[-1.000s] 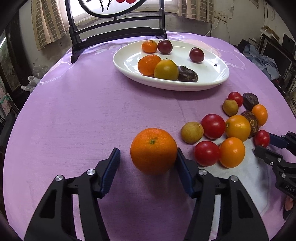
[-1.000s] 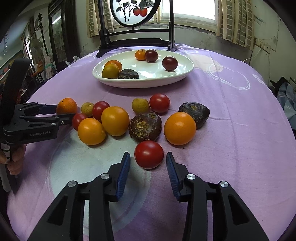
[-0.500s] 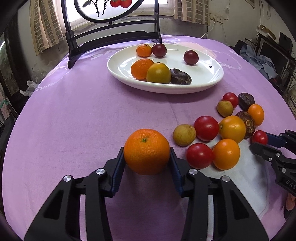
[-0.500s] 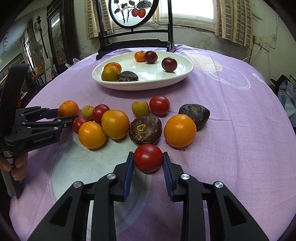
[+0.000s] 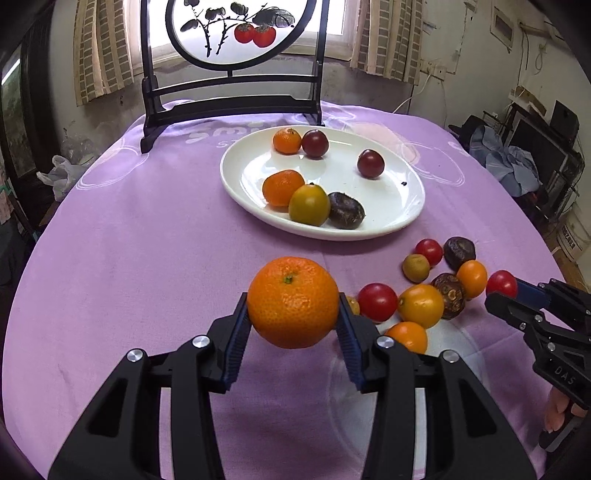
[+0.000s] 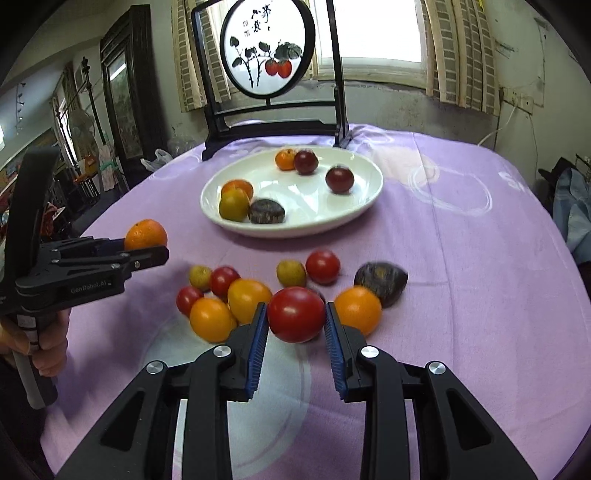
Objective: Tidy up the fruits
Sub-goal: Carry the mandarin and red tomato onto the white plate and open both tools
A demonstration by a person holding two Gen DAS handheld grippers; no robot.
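Note:
My left gripper (image 5: 293,314) is shut on a large orange tangerine (image 5: 292,302), held a little above the purple cloth. In the right wrist view that tangerine (image 6: 145,235) shows at the tip of the left gripper (image 6: 147,247). My right gripper (image 6: 295,325) is shut on a red tomato (image 6: 296,314), also raised off the cloth; in the left wrist view that tomato (image 5: 501,283) sits at the right gripper's tip. A white oval plate (image 5: 399,199) farther back holds several fruits. Several loose tomatoes, oranges and dark fruits (image 6: 236,299) lie between the grippers.
A dark wooden stand with a round painted screen (image 5: 229,33) stands at the table's far edge behind the plate (image 6: 362,206). A person's hand (image 6: 44,343) grips the left tool's handle. Bare purple cloth (image 5: 129,240) spreads to the left of the plate.
Both grippers closed, the left on the tangerine and the right on the red tomato, then rose with the fruits off the cloth.

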